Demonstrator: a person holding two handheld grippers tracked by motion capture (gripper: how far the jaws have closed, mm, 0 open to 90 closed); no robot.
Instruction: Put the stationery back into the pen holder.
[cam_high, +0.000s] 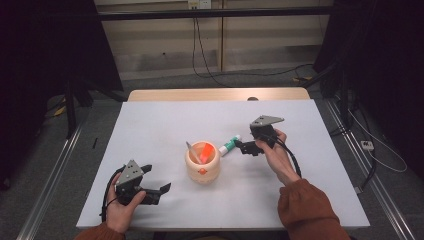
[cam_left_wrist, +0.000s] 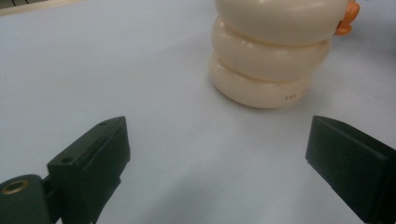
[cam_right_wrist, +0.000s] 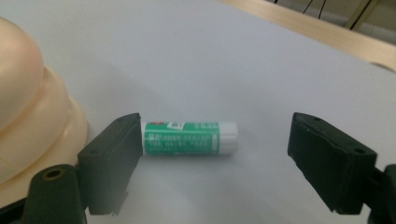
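While the left tool rests low near the front-left of the white tabletop, held in the person's left hand, its two black jaws stand wide apart with nothing between them; in the left gripper view they frame bare tabletop, and the cream holder sits ahead of them, well clear of both jaws. Toward the middle of the tabletop, that cream holder is a squat, ribbed pot made of stacked rounded rings, standing upright, with a small orange mark on its front. Inside it stand an orange piece and a thin grey stick, both leaning against the rim. Just to the right of the pot, the glue stick lies flat on the tabletop, its green-labelled body and white cap angled up and away from the pot, near it but not touching. Further right, the right tool comes in from the person's right hand, its tips at the glue stick. In the right gripper view the glue stick lies crosswise between the wide-open jaws: its green end is right at the left-hand jaw, while the white cap end is well short of the other jaw, so nothing is gripped.
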